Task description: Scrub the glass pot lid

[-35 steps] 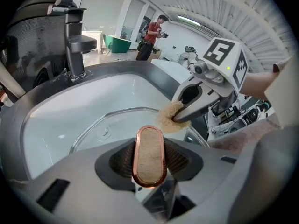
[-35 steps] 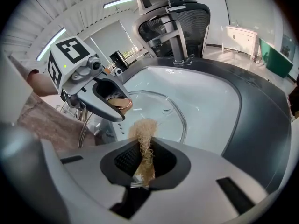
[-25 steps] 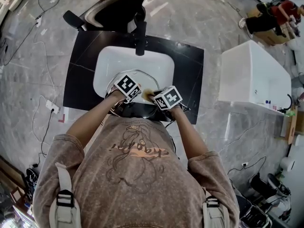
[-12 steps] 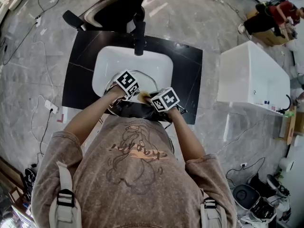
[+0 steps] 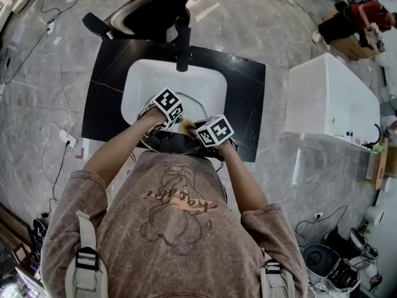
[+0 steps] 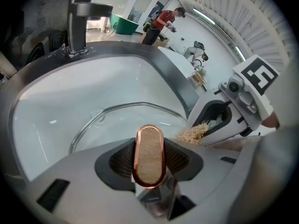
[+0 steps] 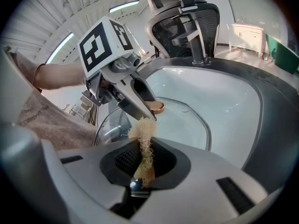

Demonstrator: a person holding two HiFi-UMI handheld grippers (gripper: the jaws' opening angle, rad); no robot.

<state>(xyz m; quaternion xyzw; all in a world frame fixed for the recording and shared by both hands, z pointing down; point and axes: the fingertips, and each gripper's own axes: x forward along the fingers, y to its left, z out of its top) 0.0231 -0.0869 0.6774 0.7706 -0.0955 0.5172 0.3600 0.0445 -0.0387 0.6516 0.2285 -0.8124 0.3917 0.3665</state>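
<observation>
Right, my left gripper [image 6: 149,158] has its jaws clenched on the wood-faced, copper-rimmed knob [image 6: 149,143] of the glass pot lid [image 6: 110,125], one jaw on each side of it. From the head view the lid [image 5: 193,106] sits over the front half of the white sink [image 5: 186,79], close to my body, with the black faucet [image 5: 182,49] at the far rim and the dark counter [image 5: 105,98] around the basin. My right gripper [image 7: 142,167] is pinched on a tan fibrous scrubber [image 7: 145,136], whose frayed end sticks out past the jaws. That tuft lies just beside the tip of the left gripper, over the glass near the knob. I cannot tell whether the fibres are pressing on the glass. Both grippers are close together over the lid
</observation>
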